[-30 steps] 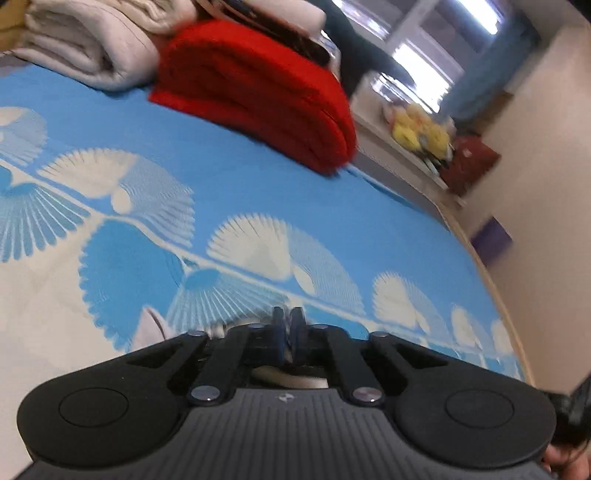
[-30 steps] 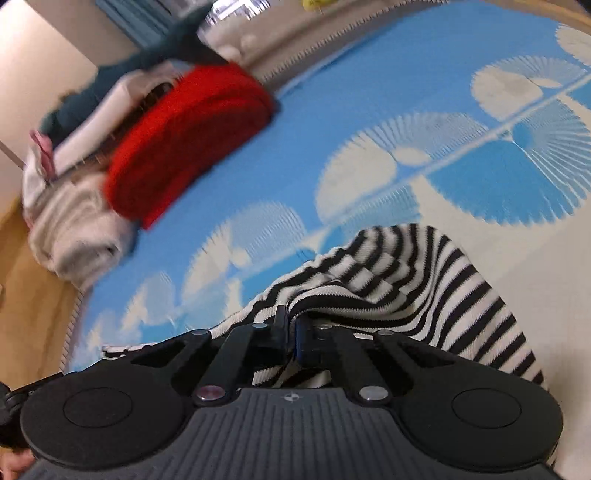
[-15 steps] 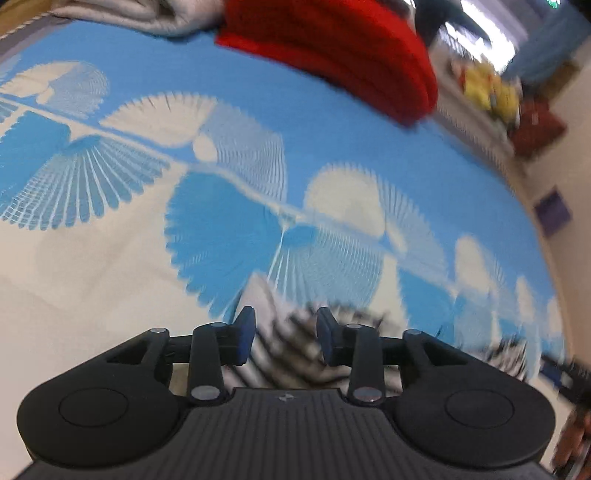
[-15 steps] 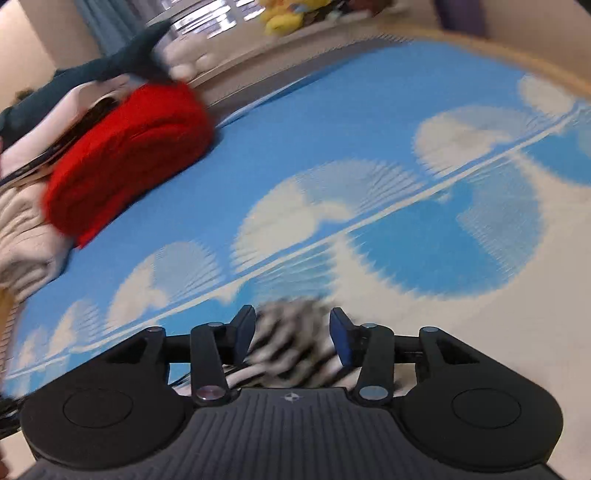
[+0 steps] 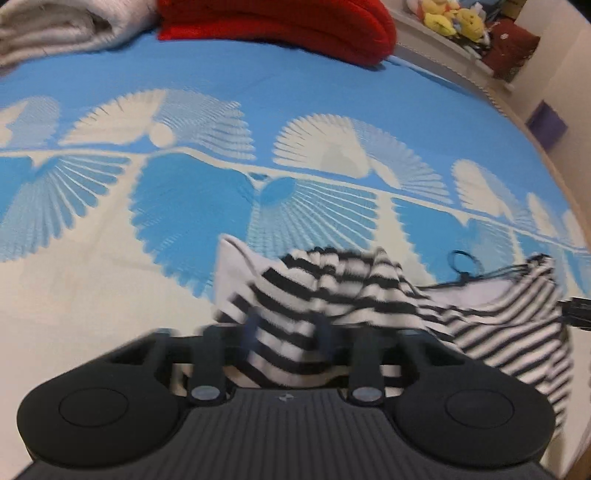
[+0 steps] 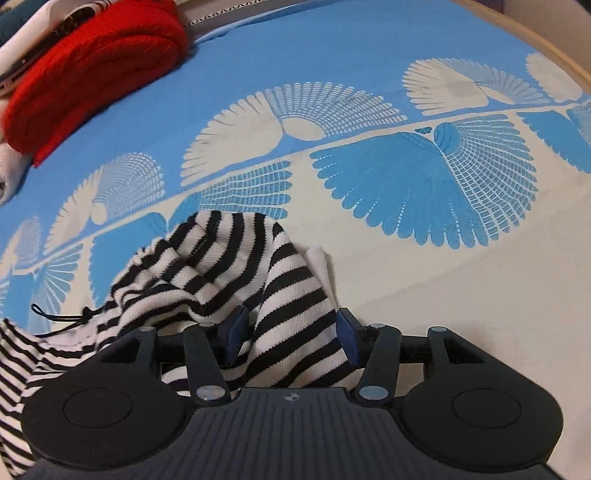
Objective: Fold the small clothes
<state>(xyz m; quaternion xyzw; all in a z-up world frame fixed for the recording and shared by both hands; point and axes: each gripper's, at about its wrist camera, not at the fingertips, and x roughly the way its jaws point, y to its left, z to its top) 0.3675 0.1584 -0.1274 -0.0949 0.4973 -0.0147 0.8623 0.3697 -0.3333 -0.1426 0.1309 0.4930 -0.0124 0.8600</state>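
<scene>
A black-and-white striped garment (image 5: 332, 291) lies bunched on the blue and cream patterned bedspread (image 5: 332, 110). Its black drawstring (image 5: 461, 258) trails at the right. My left gripper (image 5: 288, 332) is open, its fingers on either side of a striped fold. In the right wrist view the same garment (image 6: 229, 266) rises in a crumpled mound. My right gripper (image 6: 291, 328) is open, with a hanging striped fold between its blue pads (image 6: 347, 332). The drawstring (image 6: 55, 317) shows at the left there.
A folded red blanket (image 5: 280, 26) and a cream blanket (image 5: 62, 26) lie at the far edge of the bed; the red one also shows in the right wrist view (image 6: 92, 70). Yellow plush toys (image 5: 450, 18) sit on a ledge. The wooden bed edge (image 6: 535, 40) runs at right.
Both grippers were shut a second ago, the right one on the striped cloth. Both have opened and let go, and the garment has dropped in a heap on the bed.
</scene>
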